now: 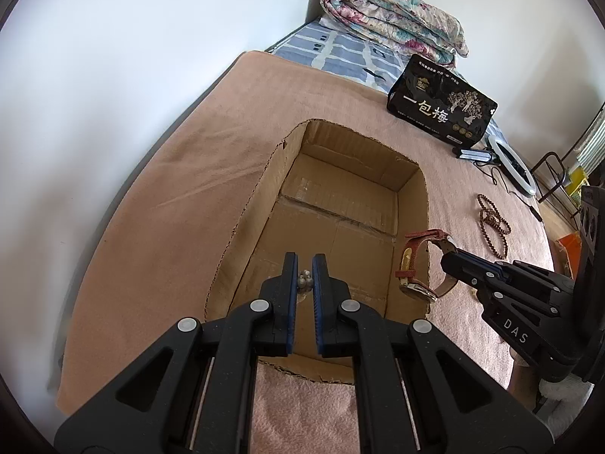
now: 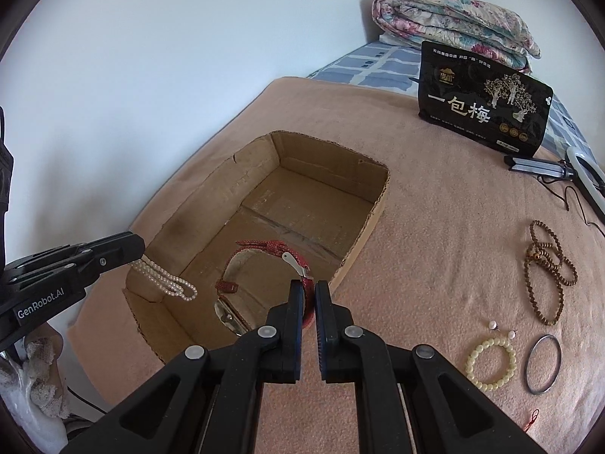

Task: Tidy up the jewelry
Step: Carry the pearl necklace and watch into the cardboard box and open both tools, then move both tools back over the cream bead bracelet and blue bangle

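Note:
An open cardboard box [image 1: 261, 196] [image 2: 378, 210] lies on a pink blanket. My left gripper [image 1: 304, 266] [image 2: 138, 255] is shut on a white pearl necklace [image 1: 304, 280] [image 2: 170, 282] that hangs over the box's near end. My right gripper [image 2: 309, 291] [image 1: 446, 255] is shut on the strap of a red-strapped watch [image 2: 264, 253] [image 1: 410, 265], held above the box's right side. On the blanket to the right lie a brown bead necklace [image 2: 548, 265] [image 1: 491, 227], a pale bead bracelet [image 2: 491, 361], a dark metal bangle [image 2: 543, 363] and two pearl earrings [image 2: 492, 325].
A black snack bag [image 1: 440, 104] [image 2: 484, 108] stands beyond the box. A folded floral quilt [image 1: 389, 15] [image 2: 453, 22] lies at the bed's far end. A ring light [image 1: 512, 168] [image 2: 586, 174] with its cable lies at the right. A white wall runs along the left.

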A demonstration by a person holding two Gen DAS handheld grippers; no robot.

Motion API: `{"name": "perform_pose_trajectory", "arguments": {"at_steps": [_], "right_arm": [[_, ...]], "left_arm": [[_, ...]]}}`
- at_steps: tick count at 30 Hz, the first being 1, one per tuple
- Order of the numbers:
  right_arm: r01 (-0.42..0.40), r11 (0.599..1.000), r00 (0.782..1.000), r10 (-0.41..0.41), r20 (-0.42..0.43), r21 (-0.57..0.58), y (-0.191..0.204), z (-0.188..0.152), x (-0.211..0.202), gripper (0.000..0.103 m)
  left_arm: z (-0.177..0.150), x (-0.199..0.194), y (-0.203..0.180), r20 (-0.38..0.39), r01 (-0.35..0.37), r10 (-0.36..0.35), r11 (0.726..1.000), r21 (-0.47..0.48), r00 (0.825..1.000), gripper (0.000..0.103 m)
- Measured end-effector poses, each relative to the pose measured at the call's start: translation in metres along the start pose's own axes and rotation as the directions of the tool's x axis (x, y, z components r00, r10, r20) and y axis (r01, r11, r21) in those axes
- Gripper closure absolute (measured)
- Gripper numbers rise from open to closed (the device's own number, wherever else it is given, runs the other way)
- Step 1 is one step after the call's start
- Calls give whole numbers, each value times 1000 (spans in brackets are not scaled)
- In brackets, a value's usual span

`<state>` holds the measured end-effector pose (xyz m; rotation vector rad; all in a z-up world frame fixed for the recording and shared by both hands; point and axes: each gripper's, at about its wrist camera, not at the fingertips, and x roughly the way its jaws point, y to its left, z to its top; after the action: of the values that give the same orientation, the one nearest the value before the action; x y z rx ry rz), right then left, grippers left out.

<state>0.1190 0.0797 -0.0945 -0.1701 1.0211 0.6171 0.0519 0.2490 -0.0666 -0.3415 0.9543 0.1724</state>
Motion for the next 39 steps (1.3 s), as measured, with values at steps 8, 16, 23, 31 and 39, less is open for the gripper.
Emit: {"name": "perform_pose_trajectory", "arguments": {"at_steps": [8,16,23,31,39], "right_arm": [[-16,1000,1000,16,1,-19,4,0,1,86],[31,999,997,-30,66,-22,2,1,-15,30],[61,998,995,-59,83,-25,0,-1,-23,19],[98,995,990,-96,100,-13,-13,-5,-38,16],[142,990,981,-144,127,25,-42,-10,-63,10]], "left_arm": [[3,1,-2,2,8,-8,1000,-10,1000,98],[6,-1,0,26,-5,6,999,-41,1000,56],[4,-4,-1,40,-8,9,999,-35,999,56],[3,-7,-11,57,3,-2,1000,-10,998,56],[1,-11,-35,75,21,-24,999,41,997,55]]}}
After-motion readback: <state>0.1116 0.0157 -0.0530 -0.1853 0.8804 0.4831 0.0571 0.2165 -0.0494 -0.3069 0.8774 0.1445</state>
